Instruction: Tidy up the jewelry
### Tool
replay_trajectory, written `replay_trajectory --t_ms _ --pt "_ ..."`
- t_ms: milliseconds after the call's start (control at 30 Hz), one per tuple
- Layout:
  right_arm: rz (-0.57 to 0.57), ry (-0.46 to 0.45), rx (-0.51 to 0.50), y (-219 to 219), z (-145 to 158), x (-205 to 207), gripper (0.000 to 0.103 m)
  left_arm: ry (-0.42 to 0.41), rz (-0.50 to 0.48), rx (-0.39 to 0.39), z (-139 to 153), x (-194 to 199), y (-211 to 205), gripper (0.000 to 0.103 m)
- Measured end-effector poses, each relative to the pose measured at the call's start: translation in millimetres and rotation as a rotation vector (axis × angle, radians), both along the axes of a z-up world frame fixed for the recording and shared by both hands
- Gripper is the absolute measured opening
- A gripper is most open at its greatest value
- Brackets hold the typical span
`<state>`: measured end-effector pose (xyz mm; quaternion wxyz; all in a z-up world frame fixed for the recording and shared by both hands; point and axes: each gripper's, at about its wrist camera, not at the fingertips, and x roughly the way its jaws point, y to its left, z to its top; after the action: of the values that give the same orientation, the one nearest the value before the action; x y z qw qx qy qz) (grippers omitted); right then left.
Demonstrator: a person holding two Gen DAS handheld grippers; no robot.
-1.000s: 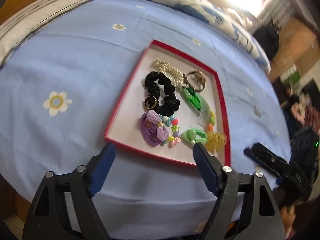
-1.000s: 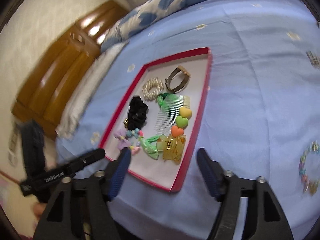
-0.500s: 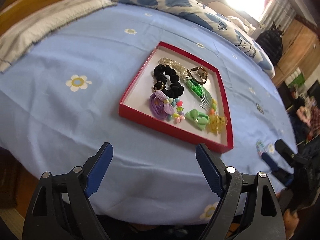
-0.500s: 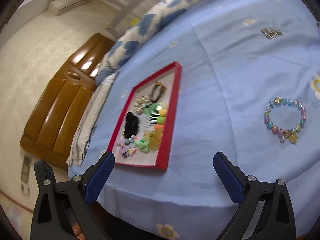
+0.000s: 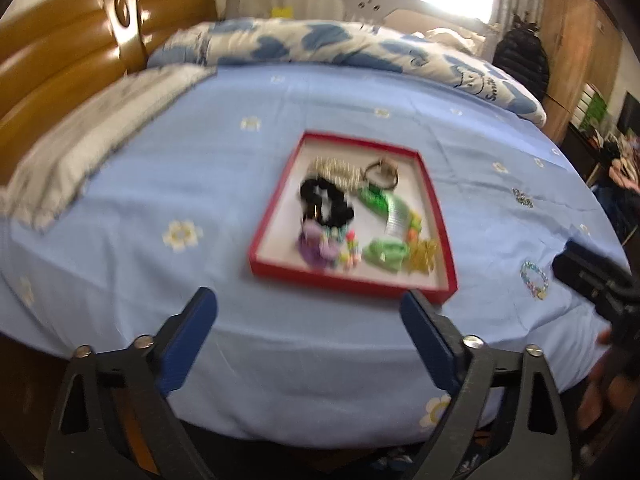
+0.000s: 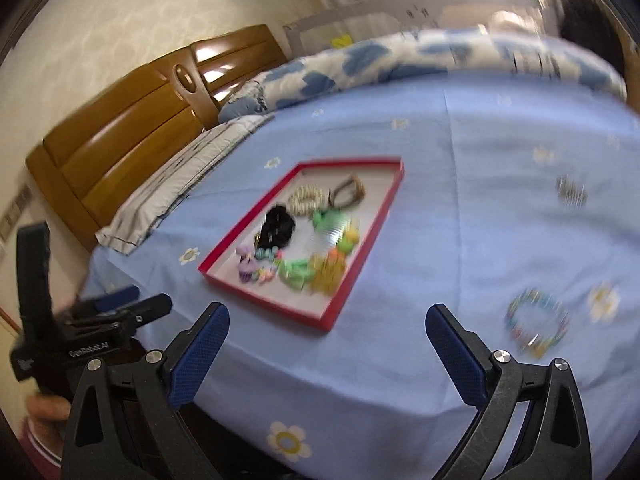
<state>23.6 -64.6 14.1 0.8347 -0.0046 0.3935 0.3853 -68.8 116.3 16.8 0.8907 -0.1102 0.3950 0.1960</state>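
Nearest in both wrist views are my 2 tools. The left gripper (image 5: 308,312) hangs off the near edge of the bed (image 5: 120,184), its jaws opening, nothing between them. The right gripper (image 6: 328,328) sits likewise short of the edge, jaws spread wide and empty.

Beyond the right gripper, to its right, the bead bracelet (image 6: 538,322) lies loose on the sheet, well apart from the tray (image 6: 362,268). In the left view the same bracelet (image 5: 534,274) shows at the far right, just beside the other tool.

Mid-bed, the red tray (image 5: 270,216) holds the sorted pieces in a cluster: a black scrunchie (image 5: 326,202), a pearl band (image 5: 334,170), a watch (image 5: 382,172), a green comb (image 5: 394,210), a yellow clip (image 5: 422,254) and small coloured bits. Blur hides finer detail.

Farther right, 1 small dark clip (image 6: 572,192) also lies on the sheet outside the tray.

Farthest, the quilt (image 5: 320,44) and headboard (image 5: 60,52).

I judge the step in hand to be fetching the bracelet, since the right tool is nearer. To do it well I would descend with 1 finger inside the ring and 1 outside, pinch a single strand of beads, avoid snagging the sheet, and set it in the tray's bare right strip.
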Motion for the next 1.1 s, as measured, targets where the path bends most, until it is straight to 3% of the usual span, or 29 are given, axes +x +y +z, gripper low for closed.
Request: replay_trajectory --t_ms 67,167,233,300,400,600,1100 --pt "0.014 -0.097 -0.029 3 25 -3 0.100 -0.023 -0.011 0.057 16 2 -2 0.103" --pt "0.005 -0.198 -0.072 7 49 -5 0.103 -0.024 0.000 0.126 23 8 -3 0.103" --pt "0.025 -0.185 -0.105 14 47 -1 0.103 -0.033 0.014 0.124 18 9 0 0.103" --pt "-0.024 -0.186 -0.101 13 36 0 0.103 -0.033 0.027 0.098 9 11 5 0.103" --pt "-0.029 -0.126 -0.043 13 13 1 0.103 -0.018 0.035 0.101 -7 13 5 0.103" --pt "0.003 -0.021 -0.053 23 -23 4 0.103 0.044 0.044 0.079 -30 14 4 0.103" --pt "-0.013 0.022 -0.076 22 -30 1 0.103 0.094 0.022 0.118 -32 12 -7 0.103"
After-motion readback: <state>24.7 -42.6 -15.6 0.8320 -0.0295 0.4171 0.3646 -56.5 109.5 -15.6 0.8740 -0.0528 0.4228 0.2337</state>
